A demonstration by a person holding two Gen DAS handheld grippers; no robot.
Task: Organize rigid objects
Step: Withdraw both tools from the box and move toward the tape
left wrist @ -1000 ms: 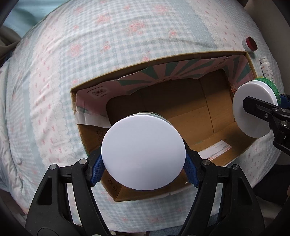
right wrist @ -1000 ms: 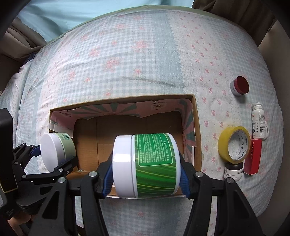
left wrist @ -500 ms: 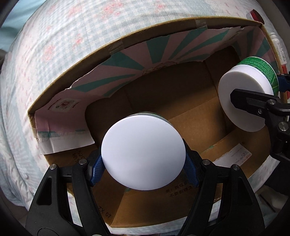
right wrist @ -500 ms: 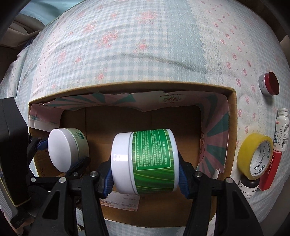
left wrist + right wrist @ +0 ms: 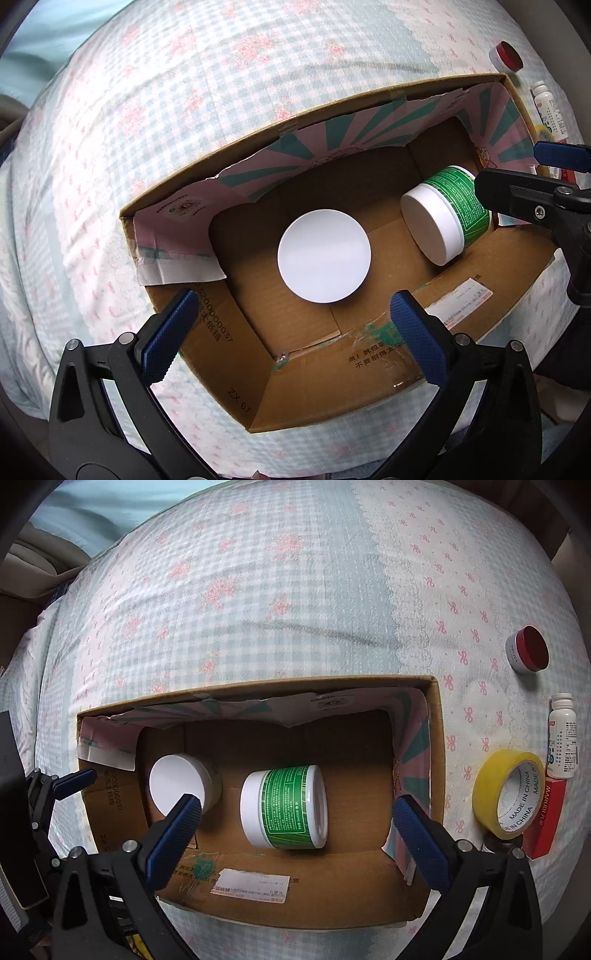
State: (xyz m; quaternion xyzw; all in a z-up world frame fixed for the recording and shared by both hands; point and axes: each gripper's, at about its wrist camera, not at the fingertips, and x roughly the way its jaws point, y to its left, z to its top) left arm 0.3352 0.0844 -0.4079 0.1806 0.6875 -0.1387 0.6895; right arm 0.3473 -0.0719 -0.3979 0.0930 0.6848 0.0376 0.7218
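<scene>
While both grippers hang above the cardboard box (image 5: 436, 738) on the checked bedspread (image 5: 258, 609), their jaws are opening wide and neither pair of pads touches anything. At the lower left of the right wrist view the left gripper (image 5: 55, 786) shows only as a black frame with one blue pad. Just right of it, inside the box, the white-lidded jar (image 5: 177, 790) stands with its lid facing the camera; in the left wrist view this same jar (image 5: 324, 256) sits mid-frame on the box floor, beyond the left gripper's (image 5: 291, 336) spread fingers. Next to the right, apart from it, the green-labelled jar (image 5: 291, 806) lies on its side on the box floor, lid end to the left, beyond the right gripper (image 5: 295, 819). Outside the box at the right edge lie a red-capped pot (image 5: 528, 653), a small white bottle (image 5: 562, 734), a yellow tape roll (image 5: 508, 794) and a red packet (image 5: 546, 819) touching the roll.
</scene>
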